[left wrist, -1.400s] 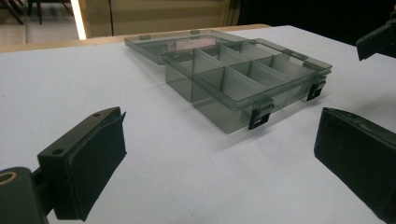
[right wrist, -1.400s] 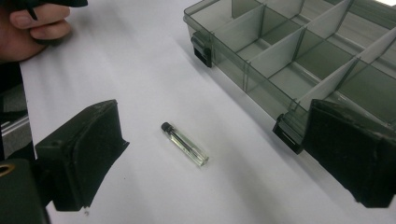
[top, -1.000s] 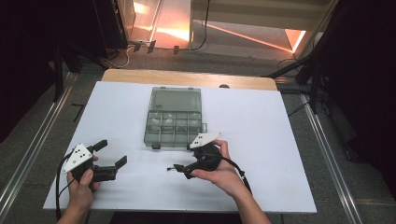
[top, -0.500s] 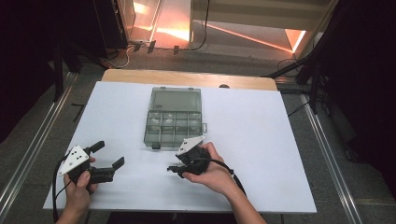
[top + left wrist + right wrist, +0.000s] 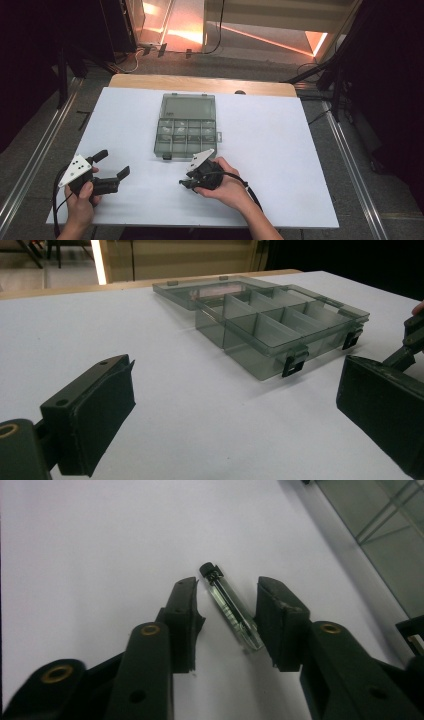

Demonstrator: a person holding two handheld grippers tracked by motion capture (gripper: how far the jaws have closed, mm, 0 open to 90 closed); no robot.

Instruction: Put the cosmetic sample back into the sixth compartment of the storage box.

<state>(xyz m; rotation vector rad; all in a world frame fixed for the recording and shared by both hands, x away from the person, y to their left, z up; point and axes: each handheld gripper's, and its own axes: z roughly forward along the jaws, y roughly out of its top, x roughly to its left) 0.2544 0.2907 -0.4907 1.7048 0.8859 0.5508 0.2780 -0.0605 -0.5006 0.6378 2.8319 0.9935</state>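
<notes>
The right gripper is down at the white table, just in front of the open box. Seen along its jaws in the right gripper view, a small glass vial with a black cap lies flat on the table between the two pads. The jaws have just been closing in on it, but there is a gap on both sides and neither pad presses the glass, so nothing is gripped yet. The vial lies slantwise, cap end pointing away from the hand.

The left gripper sits low over the near left part of the table, well apart from the vial, its jaws spread wide with nothing between them. From its own view the box shows clearly: clear grey plastic, dividers inside, lid laid back flat, two dark latches on the near edge.
</notes>
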